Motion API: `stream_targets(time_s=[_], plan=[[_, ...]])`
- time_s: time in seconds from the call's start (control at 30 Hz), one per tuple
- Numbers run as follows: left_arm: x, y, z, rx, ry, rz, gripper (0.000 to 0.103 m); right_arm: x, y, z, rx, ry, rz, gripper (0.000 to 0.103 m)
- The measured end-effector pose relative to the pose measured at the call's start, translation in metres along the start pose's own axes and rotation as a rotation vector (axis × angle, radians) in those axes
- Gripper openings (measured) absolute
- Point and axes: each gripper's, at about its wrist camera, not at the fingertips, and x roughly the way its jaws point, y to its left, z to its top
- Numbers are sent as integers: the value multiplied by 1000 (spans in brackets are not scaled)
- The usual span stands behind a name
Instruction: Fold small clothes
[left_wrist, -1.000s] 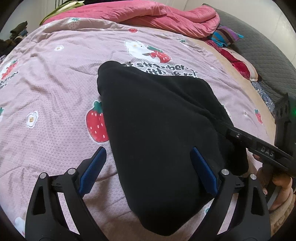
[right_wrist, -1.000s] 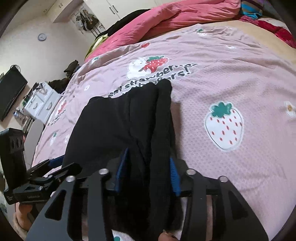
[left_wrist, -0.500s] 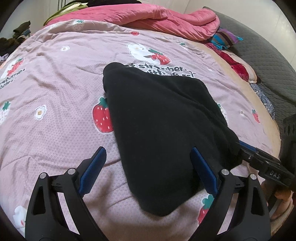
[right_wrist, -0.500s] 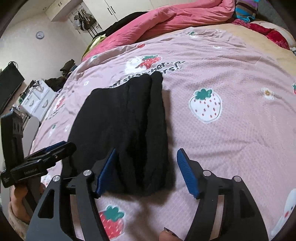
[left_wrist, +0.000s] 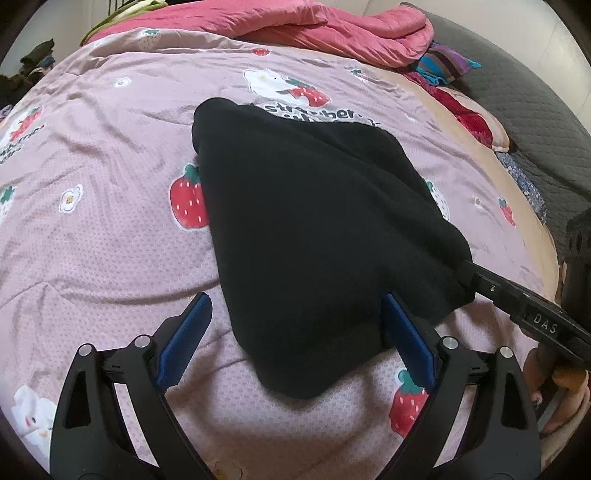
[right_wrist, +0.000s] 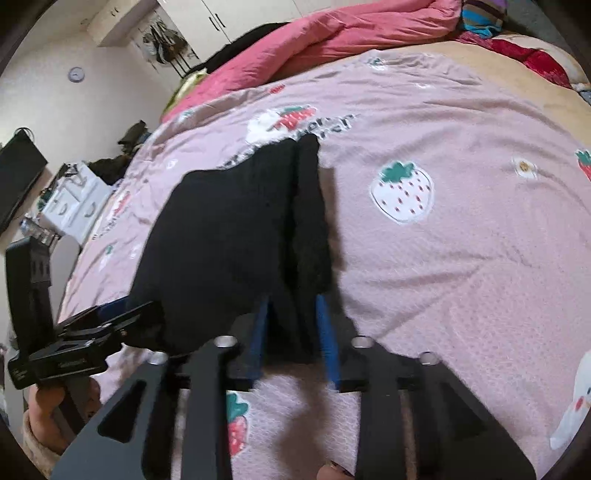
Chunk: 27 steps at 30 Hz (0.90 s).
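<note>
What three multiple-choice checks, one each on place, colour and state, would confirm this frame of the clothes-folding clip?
1. Where does the black garment lie?
A. On the pink strawberry-print bedspread
B. On the grey headboard
C. On the floor

2. What colour are the pads on the left gripper?
A. Red
B. Blue
C. White

3. How do the left gripper's jaws stand?
A. Clamped on the bedspread
B. Shut on nothing
C. Wide apart, the garment's near corner between them

Answers:
1 A, the garment is spread flat over the printed sheet in both views.
2 B, both pads show blue against the black frame.
3 C, a broad gap separates the pads and neither presses the cloth; meanwhile the right gripper is closing on the garment's edge.
</note>
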Motion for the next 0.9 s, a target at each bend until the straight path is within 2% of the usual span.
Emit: stream_targets(time_s=[0.07,0.1,0.23,0.3,0.4,0.47,0.6,0.9], plan=[[-2,-1,-3,3,1,4,86,-7,3,-1,-12,-13,-16,41],[-3,-2,-4,5,-1,5,86,-10,4,-2,-16,-19,-26,50],[-13,-5,-7,12,-18,3,86,-34,13,-6,-62,-93,-60,67],[-19,-7,-8,15,-30,-2,86,-49,20,-9,-92,-146,-83,87],[-32,-11,-10,24,-57,-4,90,-73,33,-15,-145,-230,-110,95],[-42,-13,-13,29,-80,-3,94,-86,41,-20,-172,-280,-125,97],[-62,-14,-22,26,-113,-18,94,-109,52,-33,-199,-354,-127,99],[-98,-15,-58,52,-197,-3,94,-129,68,-65,-200,-413,-122,99]])
